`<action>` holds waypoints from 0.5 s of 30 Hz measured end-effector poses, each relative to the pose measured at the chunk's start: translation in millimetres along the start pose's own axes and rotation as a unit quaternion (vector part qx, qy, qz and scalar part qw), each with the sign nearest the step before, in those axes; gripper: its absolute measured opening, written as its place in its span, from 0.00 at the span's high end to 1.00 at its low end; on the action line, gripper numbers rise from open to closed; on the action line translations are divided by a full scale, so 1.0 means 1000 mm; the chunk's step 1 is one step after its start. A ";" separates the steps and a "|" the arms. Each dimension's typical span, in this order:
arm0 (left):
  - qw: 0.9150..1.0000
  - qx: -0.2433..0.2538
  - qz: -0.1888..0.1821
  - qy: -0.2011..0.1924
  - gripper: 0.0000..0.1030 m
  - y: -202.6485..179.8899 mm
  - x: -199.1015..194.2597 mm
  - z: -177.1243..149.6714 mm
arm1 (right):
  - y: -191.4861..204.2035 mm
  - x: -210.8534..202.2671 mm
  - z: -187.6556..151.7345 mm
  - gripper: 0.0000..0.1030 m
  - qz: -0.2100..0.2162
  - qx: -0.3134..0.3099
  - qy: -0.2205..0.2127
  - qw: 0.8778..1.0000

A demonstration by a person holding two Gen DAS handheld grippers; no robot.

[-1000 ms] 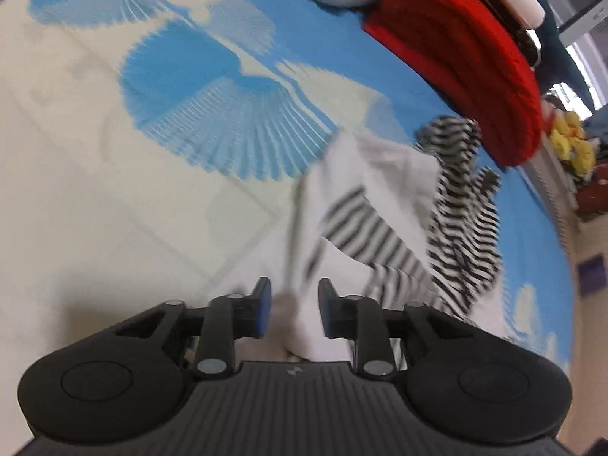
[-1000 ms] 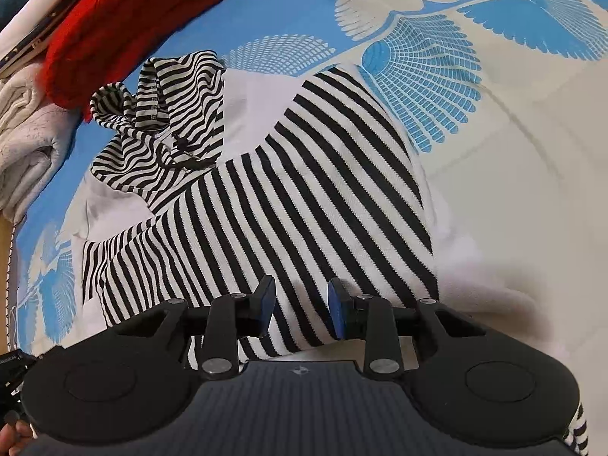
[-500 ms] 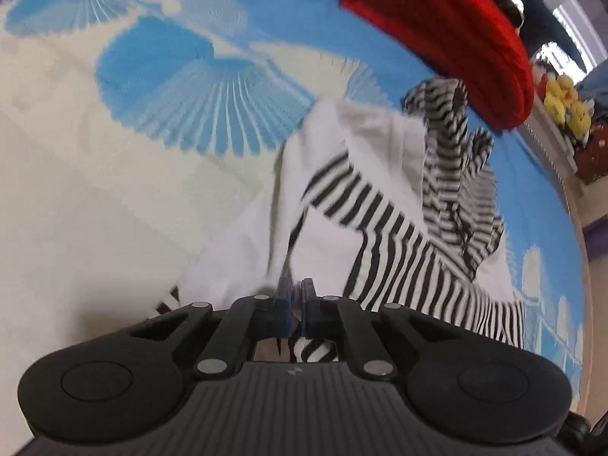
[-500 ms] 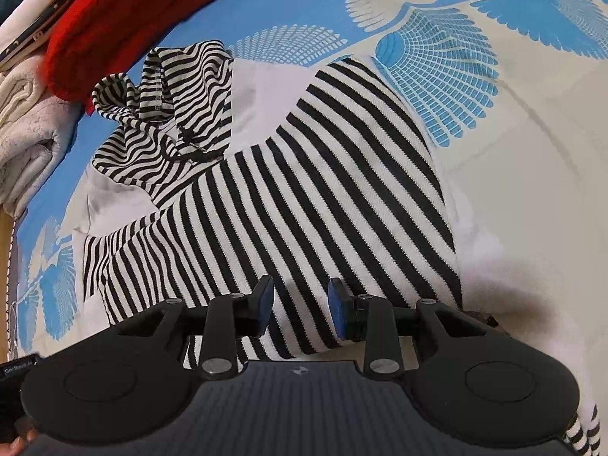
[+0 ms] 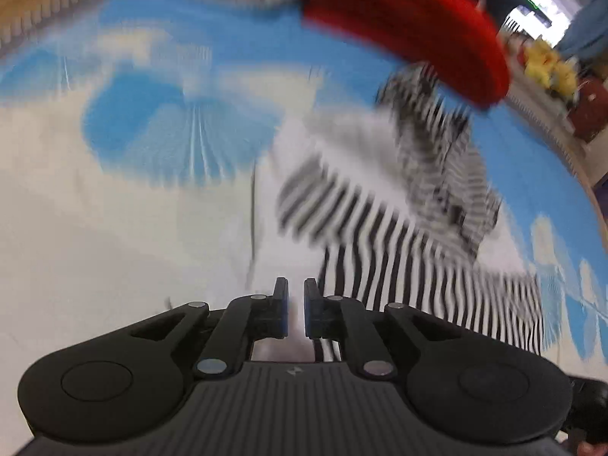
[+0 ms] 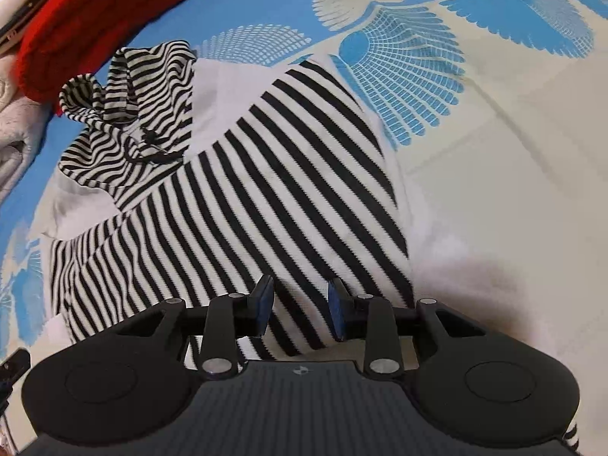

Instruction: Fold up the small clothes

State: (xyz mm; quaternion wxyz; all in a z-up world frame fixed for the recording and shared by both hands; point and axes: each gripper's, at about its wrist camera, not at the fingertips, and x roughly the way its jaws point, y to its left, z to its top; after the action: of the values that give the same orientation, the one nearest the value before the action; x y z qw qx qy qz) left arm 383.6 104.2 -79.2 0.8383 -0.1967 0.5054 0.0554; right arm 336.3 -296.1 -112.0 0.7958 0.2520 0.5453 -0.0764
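Observation:
A small black-and-white striped hooded top (image 6: 235, 190) lies on a blue-and-cream patterned cloth (image 6: 494, 133), its hood (image 6: 133, 95) at the far left. My right gripper (image 6: 300, 311) is open, its jaws just above the top's near hem, holding nothing. In the blurred left wrist view the top (image 5: 399, 250) lies ahead and to the right. My left gripper (image 5: 295, 311) has its jaws a narrow gap apart over the top's white edge; whether cloth is pinched between them is unclear.
A red knitted item (image 6: 95, 11) and a pale folded cloth (image 6: 15, 125) lie at the far left in the right wrist view. The red item (image 5: 410, 26) sits beyond the hood in the left wrist view, with yellow toys (image 5: 547, 64) further off.
My left gripper closed on the top's white edge half a second ago; now its jaws stand slightly apart and it is moving fast. My right gripper stayed open and edged forward over the hem.

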 end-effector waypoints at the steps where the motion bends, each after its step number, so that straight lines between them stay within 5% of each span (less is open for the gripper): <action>1: 0.999 -0.028 -0.002 0.040 0.92 0.008 0.014 -0.004 | 0.000 0.000 0.000 0.68 -0.001 0.000 -0.001 1.000; 3: 0.997 -0.054 0.001 0.062 0.93 0.018 0.025 -0.007 | 0.000 -0.001 0.000 0.68 -0.001 0.002 -0.003 1.000; 5: 0.999 -0.027 0.012 0.033 0.91 0.011 0.016 -0.004 | 0.000 -0.004 0.001 0.68 -0.002 0.000 -0.011 1.000; 7: 1.000 0.001 0.021 0.001 0.81 0.005 0.007 -0.001 | 0.002 -0.008 0.003 0.68 0.000 -0.009 -0.024 1.000; 9: 1.000 0.002 0.026 0.010 0.71 0.004 0.013 0.000 | 0.006 -0.011 0.005 0.66 0.002 -0.025 -0.032 0.999; 11: 0.999 -0.024 0.023 0.040 0.71 0.012 0.026 -0.002 | 0.006 -0.009 0.006 0.63 0.003 -0.032 -0.026 0.999; 15: 0.999 0.008 0.031 -0.003 0.70 0.004 0.012 0.004 | -0.001 -0.004 0.006 0.63 -0.007 -0.020 -0.014 1.000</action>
State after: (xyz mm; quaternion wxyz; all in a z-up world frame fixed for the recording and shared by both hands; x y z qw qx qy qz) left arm 391.7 108.0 -89.1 0.8390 -0.1745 0.5094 0.0779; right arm 339.4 -300.0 -107.0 0.8077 0.2309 0.5373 -0.0749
